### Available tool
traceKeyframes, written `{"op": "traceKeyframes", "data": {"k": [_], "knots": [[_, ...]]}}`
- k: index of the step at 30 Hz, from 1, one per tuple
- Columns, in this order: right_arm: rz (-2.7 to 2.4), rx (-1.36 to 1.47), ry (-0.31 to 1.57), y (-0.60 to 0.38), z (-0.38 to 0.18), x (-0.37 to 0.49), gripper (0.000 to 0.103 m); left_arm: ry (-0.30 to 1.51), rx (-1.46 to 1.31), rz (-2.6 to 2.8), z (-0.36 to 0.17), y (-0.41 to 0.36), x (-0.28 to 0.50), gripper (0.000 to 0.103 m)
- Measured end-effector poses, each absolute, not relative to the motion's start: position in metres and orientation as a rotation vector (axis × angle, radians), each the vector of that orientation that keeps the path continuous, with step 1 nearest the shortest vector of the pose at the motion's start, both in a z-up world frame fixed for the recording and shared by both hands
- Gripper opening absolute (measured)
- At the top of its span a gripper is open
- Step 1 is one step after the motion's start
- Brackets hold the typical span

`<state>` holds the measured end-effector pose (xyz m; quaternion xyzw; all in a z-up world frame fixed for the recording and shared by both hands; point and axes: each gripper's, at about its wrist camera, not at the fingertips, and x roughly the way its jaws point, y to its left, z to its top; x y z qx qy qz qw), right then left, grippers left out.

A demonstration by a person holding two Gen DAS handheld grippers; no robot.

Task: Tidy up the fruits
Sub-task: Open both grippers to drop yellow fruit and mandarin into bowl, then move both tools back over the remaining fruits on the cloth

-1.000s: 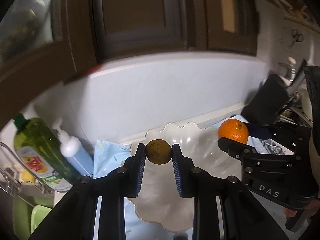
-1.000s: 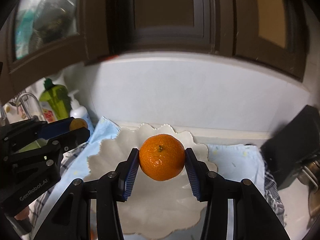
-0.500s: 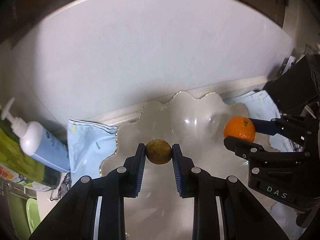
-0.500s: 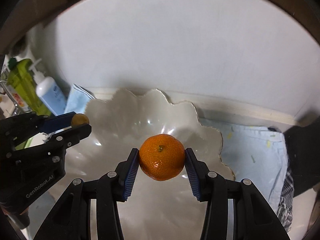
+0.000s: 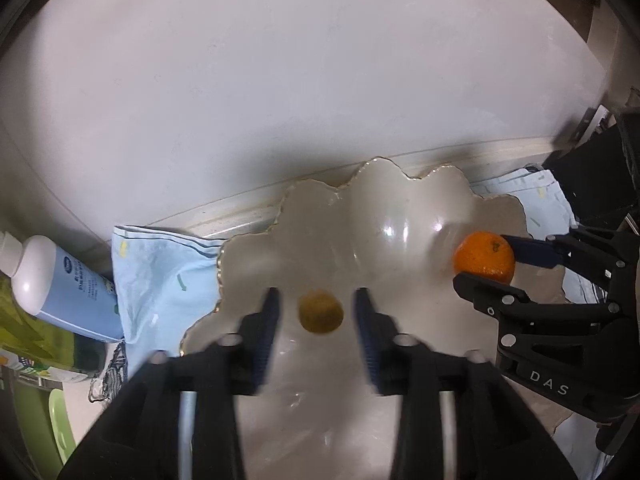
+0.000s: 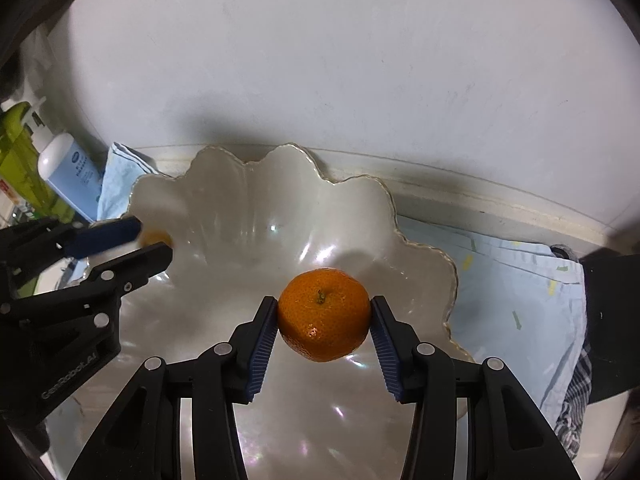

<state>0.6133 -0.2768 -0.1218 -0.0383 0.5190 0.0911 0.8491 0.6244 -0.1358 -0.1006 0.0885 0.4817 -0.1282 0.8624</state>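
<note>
Left gripper [image 5: 316,312] jaws just opening, apart; small yellow-brown fruit [image 5: 321,311] loose between them, touching neither pad, over scalloped white dish [image 5: 400,208]. Right gripper [image 6: 323,316] clamped on mandarin [image 6: 323,314] above same dish. Beyond: light-blue cloth [image 6: 516,276], pump bottle [image 5: 60,288], white wall [image 5: 280,80].

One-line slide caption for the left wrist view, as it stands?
Left gripper, jaws just opening, releases a small brownish fruit over the scalloped white dish; right gripper holds an orange.
</note>
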Motion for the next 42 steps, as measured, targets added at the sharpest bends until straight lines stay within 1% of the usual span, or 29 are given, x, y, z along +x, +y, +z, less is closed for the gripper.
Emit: {"op": "traceKeyframes", "data": {"k": [1,2,3,4,5,7,8,9,11,13,17,19,22,27,31,38,42], "knots": [[0.191,-0.078,1.094,-0.278,-0.122,0.614,0.051,1.003,0.186,-0.265,-0.099,-0.135,0.624,0.051],[0.185,-0.075,1.088,-0.279,-0.121,0.613,0.059,0.997,0.188,-0.26,-0.097,-0.135,0.623,0.053],[0.18,-0.074,1.082,-0.279,-0.119,0.612,0.061,0.994,0.192,-0.255,-0.095,-0.134,0.622,0.055],[0.175,-0.071,1.072,-0.279,-0.117,0.611,0.061,0.993,0.197,-0.244,-0.092,-0.132,0.621,0.061],[0.172,-0.068,1.064,-0.28,-0.114,0.609,0.061,0.989,0.198,-0.239,-0.09,-0.131,0.619,0.064],[0.16,-0.07,1.048,-0.281,-0.11,0.607,0.062,0.975,0.196,-0.231,-0.083,-0.128,0.615,0.07],[0.152,-0.072,1.038,-0.282,-0.107,0.604,0.065,0.968,0.195,-0.223,-0.08,-0.126,0.612,0.074],[0.142,-0.077,1.023,-0.282,-0.103,0.599,0.068,0.958,0.194,-0.217,-0.077,-0.124,0.61,0.075],[0.124,-0.091,0.994,-0.281,-0.096,0.592,0.068,0.918,0.206,-0.19,-0.067,-0.121,0.602,0.082],[0.11,-0.099,0.958,-0.28,-0.087,0.583,0.069,0.871,0.223,-0.165,-0.058,-0.118,0.592,0.086],[0.106,-0.089,0.916,-0.28,-0.071,0.563,0.071,0.801,0.236,-0.131,-0.042,-0.108,0.572,0.087],[0.105,-0.093,0.887,-0.278,-0.061,0.549,0.071,0.763,0.241,-0.12,-0.034,-0.104,0.558,0.087],[0.103,-0.104,0.837,-0.272,-0.044,0.53,0.071,0.721,0.251,-0.127,-0.025,-0.1,0.538,0.091],[0.085,-0.107,0.74,-0.266,-0.018,0.491,0.071,0.672,0.249,-0.162,-0.011,-0.094,0.505,0.092],[0.084,-0.086,0.69,-0.265,0.0,0.461,0.071,0.615,0.261,-0.162,0.003,-0.091,0.475,0.097],[0.086,-0.044,0.627,-0.262,0.02,0.412,0.071,0.536,0.258,-0.2,0.025,-0.084,0.424,0.102],[0.097,-0.023,0.594,-0.262,0.027,0.384,0.071,0.506,0.243,-0.217,0.035,-0.08,0.392,0.103]]}}
